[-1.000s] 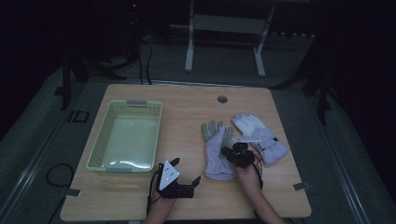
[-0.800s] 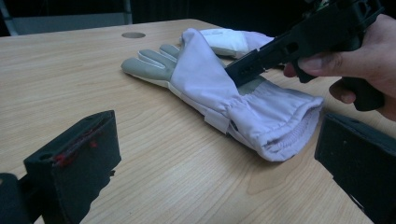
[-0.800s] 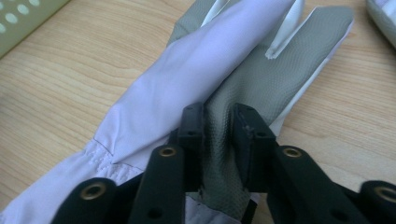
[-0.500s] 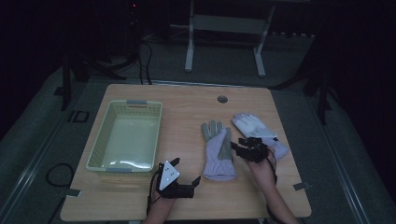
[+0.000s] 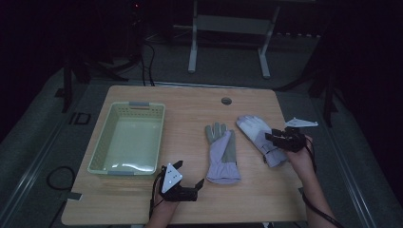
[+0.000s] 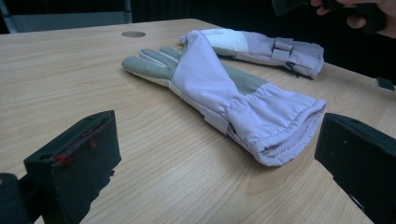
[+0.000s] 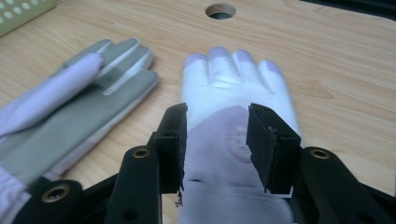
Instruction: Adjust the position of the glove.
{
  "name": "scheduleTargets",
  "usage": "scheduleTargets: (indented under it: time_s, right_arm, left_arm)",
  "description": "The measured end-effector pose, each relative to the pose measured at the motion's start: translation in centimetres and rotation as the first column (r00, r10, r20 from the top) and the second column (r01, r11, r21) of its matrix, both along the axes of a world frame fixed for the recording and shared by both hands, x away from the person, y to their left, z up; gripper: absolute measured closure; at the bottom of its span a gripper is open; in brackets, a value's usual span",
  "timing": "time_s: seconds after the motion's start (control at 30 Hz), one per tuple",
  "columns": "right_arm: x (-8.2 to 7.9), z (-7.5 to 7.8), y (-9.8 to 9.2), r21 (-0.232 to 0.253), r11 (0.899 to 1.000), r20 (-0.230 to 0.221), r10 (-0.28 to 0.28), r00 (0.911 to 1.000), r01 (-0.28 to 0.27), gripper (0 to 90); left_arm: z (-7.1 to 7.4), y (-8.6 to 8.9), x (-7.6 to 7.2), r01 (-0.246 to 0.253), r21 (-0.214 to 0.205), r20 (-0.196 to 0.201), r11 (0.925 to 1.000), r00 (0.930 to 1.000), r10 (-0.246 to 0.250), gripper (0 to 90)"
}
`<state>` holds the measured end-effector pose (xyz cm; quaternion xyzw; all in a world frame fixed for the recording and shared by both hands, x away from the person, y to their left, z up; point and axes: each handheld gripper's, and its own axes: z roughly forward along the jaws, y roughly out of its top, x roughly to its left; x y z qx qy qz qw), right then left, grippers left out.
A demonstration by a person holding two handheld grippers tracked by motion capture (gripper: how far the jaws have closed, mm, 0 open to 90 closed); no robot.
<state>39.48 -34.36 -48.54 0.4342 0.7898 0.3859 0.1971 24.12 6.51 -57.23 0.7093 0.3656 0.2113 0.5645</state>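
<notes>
The right gripper (image 5: 278,138) hovers over the cuff end of the far glove (image 5: 256,134) — jaws just opened partway, gripping nothing. The near glove (image 5: 221,154) lies folded mid-table on the wooden table (image 5: 190,109). The left gripper (image 5: 189,178) rests at the near edge — jaws wide apart, empty.

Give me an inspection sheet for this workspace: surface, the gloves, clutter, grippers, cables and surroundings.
Surface: wooden table with a round hole near the far edge.
Job's things: left glove lies flat, partly folded over; right glove lies flat beside it, apart.
Clutter: pale green basket, nothing seen inside.
Grippers: left gripper open, low over the table near the left glove's cuff; right gripper over the right glove, jaws just opened, nothing gripped.
Cables: one on the floor, left of the table.
Surroundings: dark room, metal stand behind.
</notes>
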Motion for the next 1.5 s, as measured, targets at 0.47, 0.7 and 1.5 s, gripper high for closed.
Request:
scheduleTargets:
  time_s: [0.47,0.7,1.5]
  right_arm:
    - [3.6,-4.9,-0.9,-0.07,0.996,-0.131,0.044,0.9904,-0.053,53.2]
    - [3.7,-5.6,-1.5,-0.002,0.999,-0.151,0.045,0.9875,-0.046,58.4]
    - [-0.2,-2.6,-1.1,0.069,0.986,-0.117,-0.14,0.9832,0.148,79.5]
  left_arm:
    - [0.0,0.0,0.0,0.0,-0.005,-0.002,1.0,1.0,0.0,0.2]
    - [0.0,0.0,0.0,-0.002,-0.001,0.0,1.0,1.0,0.002,0.2]
    - [0.0,0.0,0.0,-0.008,-0.002,-0.003,1.0,1.0,0.008,0.3]
